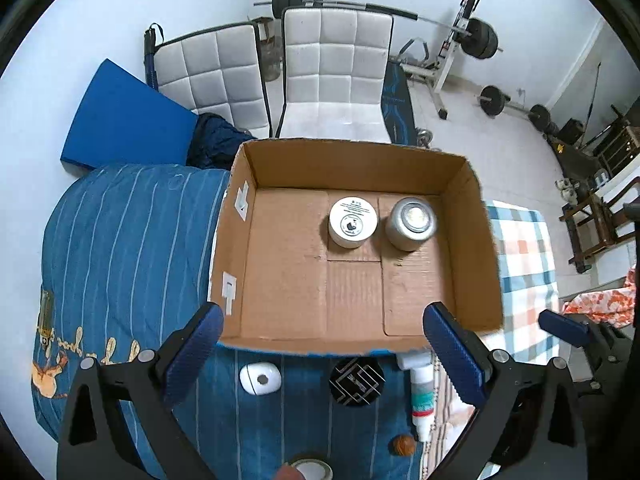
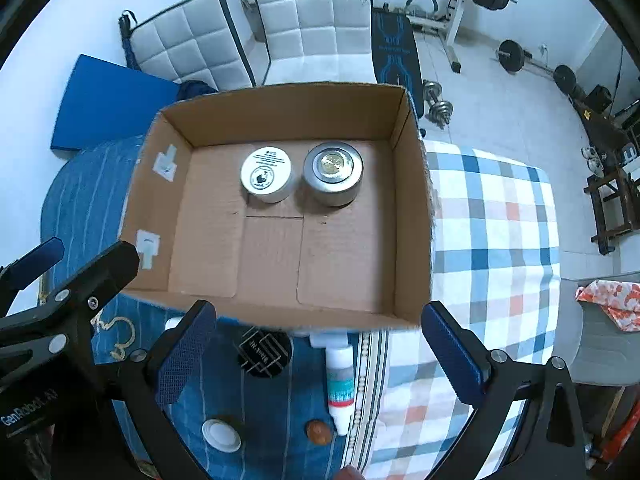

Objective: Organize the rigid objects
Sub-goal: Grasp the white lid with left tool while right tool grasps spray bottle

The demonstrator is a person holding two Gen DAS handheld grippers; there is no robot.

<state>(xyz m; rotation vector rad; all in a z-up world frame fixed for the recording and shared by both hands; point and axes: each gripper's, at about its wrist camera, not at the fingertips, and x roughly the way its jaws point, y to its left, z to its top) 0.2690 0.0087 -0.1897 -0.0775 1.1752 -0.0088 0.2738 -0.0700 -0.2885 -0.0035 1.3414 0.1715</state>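
An open cardboard box [image 1: 280, 280] [image 2: 152, 200] lies on the bed. Inside, at its far side, stand a white round jar [image 1: 353, 222] [image 2: 267, 174] and a silver round tin [image 1: 411, 223] [image 2: 333, 173], side by side. On the blue bedcover in front of the box lie a small white case [image 1: 260, 378], a black patterned disc [image 1: 357, 381] [image 2: 264, 354], a white dropper bottle [image 1: 422, 396] [image 2: 339, 380], a small brown ball [image 1: 403, 445] [image 2: 319, 432] and a white-lidded pot [image 2: 221, 435]. My left gripper [image 1: 324, 356] and right gripper [image 2: 320, 360] hover open above these, holding nothing.
Blue striped cover [image 1: 120, 240] lies on the left of the bed, a checked sheet [image 2: 500, 240] on the right. Behind the box stand two white padded chairs [image 1: 336, 68], a blue mat [image 1: 120, 120] and weight-lifting gear [image 1: 480, 38]. Dumbbells [image 2: 438, 104] rest on the floor.
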